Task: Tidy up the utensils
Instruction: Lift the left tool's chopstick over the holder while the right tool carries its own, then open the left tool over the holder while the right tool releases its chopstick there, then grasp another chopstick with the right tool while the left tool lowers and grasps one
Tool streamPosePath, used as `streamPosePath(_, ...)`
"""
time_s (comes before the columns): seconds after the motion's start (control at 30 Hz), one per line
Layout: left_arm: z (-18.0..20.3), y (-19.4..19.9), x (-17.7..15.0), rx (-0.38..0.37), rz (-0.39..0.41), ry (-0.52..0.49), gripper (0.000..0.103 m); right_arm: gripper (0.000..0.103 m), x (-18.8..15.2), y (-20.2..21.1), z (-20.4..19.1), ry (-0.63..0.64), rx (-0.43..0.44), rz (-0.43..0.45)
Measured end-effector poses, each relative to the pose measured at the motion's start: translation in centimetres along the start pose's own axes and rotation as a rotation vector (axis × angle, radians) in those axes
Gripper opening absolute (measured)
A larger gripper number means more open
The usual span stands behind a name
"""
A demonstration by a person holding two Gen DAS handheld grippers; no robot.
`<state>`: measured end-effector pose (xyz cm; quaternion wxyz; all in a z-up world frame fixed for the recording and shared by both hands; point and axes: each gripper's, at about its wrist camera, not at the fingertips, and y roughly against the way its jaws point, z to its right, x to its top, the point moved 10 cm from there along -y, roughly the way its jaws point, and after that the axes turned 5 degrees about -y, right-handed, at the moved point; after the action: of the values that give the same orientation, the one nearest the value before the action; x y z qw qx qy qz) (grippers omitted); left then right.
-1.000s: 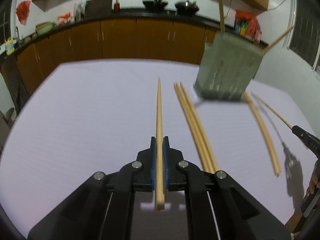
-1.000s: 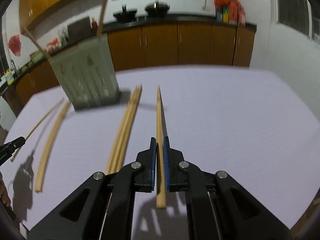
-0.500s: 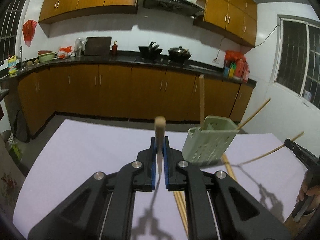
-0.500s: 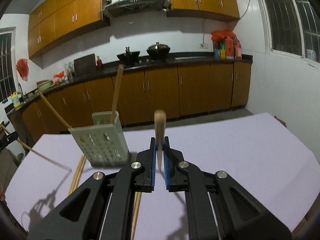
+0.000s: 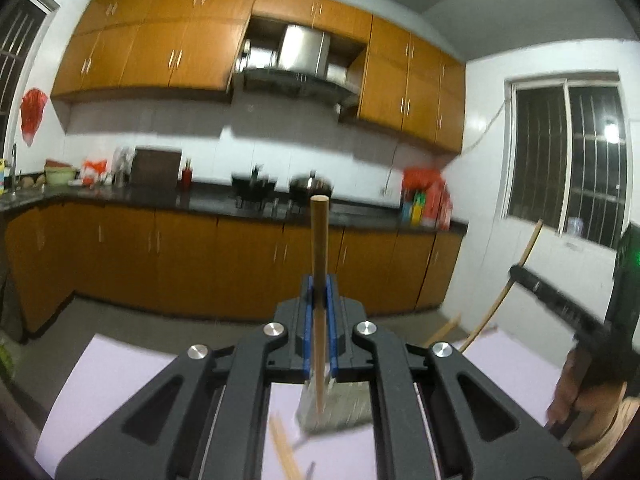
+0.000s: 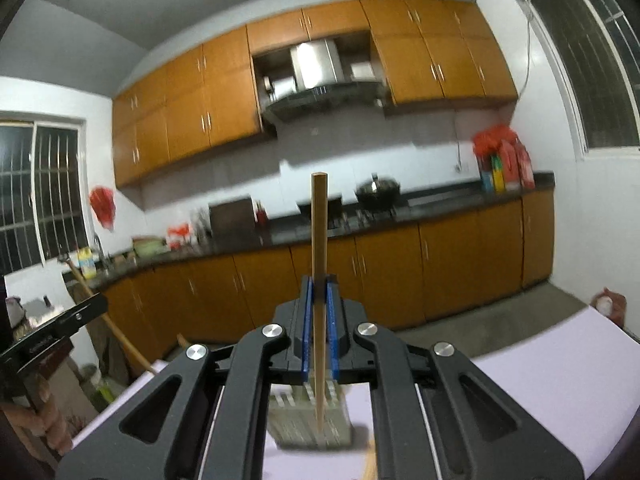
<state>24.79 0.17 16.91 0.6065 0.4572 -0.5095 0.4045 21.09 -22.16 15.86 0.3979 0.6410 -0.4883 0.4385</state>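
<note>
Each black claw, left (image 5: 319, 292) and right (image 6: 319, 294), grips one round wooden chopstick (image 5: 319, 264) (image 6: 319, 264) upright above the slotted grey holder (image 6: 310, 426).

- My left gripper (image 5: 319, 292) is black with blue pads, on a tan chopstick (image 5: 319, 264).
- The holder (image 6: 310, 426) is grey-green and slotted.
- The table (image 6: 560, 364) is pale lilac.

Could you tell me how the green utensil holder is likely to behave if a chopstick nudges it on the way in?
The green utensil holder looks perforated and thin-walled, so probably light and apt to slide. It stands tall on a smooth table, so it may tip.
</note>
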Motion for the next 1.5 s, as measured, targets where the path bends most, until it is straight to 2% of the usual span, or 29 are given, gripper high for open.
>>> streamPosePath(0.1,0.9,-1.7,2.1,0.011,0.076,0.018,0.008,0.008,0.6,-1.5,-0.6,0.000,0.004,0.062)
streamPosePath(0.23,1.4,-4.6,2.0,0.033,0.107,0.018,0.007,0.008,-0.5,-3.7,-0.6,0.027,-0.021,0.084)
streamPosePath(0.4,1.6,-8.3,-1.8,0.007,0.023,0.034,0.007,0.008,-4.5,-7.1,0.9,-0.001,-0.041,-0.035)
streamPosePath(0.57,1.2,-9.5,-4.7,0.005,-0.048,0.042,0.009,0.009,-6.4,-7.8,1.5,-0.022,-0.041,-0.098)
streamPosePath(0.6,1.0,-9.5,-5.0,0.002,-0.053,0.049,0.012,0.013,-6.3,-7.7,1.4,-0.019,-0.039,-0.101)
streamPosePath(0.7,0.6,-8.9,-5.1,0.007,-0.049,0.057,0.020,0.041,-5.8,-6.4,1.0,-0.011,-0.040,-0.084)
streamPosePath(0.93,-0.4,-4.7,-3.5,0.014,0.010,0.087,0.028,0.041,-3.3,-2.5,1.6,-0.019,-0.053,-0.031)
streamPosePath(1.07,-1.9,-1.3,-3.8,0.050,0.019,0.107,0.032,0.041,-4.1,0.5,3.9,-0.040,-0.106,-0.051)
streamPosePath(1.13,-2.7,0.0,-5.1,0.081,-0.002,0.103,0.034,0.041,-6.4,1.2,5.7,-0.055,-0.148,-0.109)
streamPosePath(1.23,-4.3,1.1,-8.8,0.149,-0.082,0.083,0.036,0.041,-11.0,1.1,8.3,-0.069,-0.209,-0.236)
streamPosePath(1.27,-4.9,1.2,-10.8,0.171,-0.129,0.082,0.036,0.041,-13.7,0.7,9.4,-0.081,-0.231,-0.310)
streamPosePath(1.33,-5.9,1.0,-14.2,0.195,-0.219,0.090,0.036,0.033,-19.0,0.1,11.0,-0.122,-0.247,-0.458)
streamPosePath(1.43,-7.2,0.7,-19.7,0.232,-0.353,0.105,0.035,0.025,-25.0,-0.3,11.2,-0.137,-0.233,-0.620)
streamPosePath(1.5,-7.6,0.7,-22.9,0.235,-0.434,0.123,0.035,0.025,-27.3,-0.2,10.7,-0.129,-0.220,-0.674)
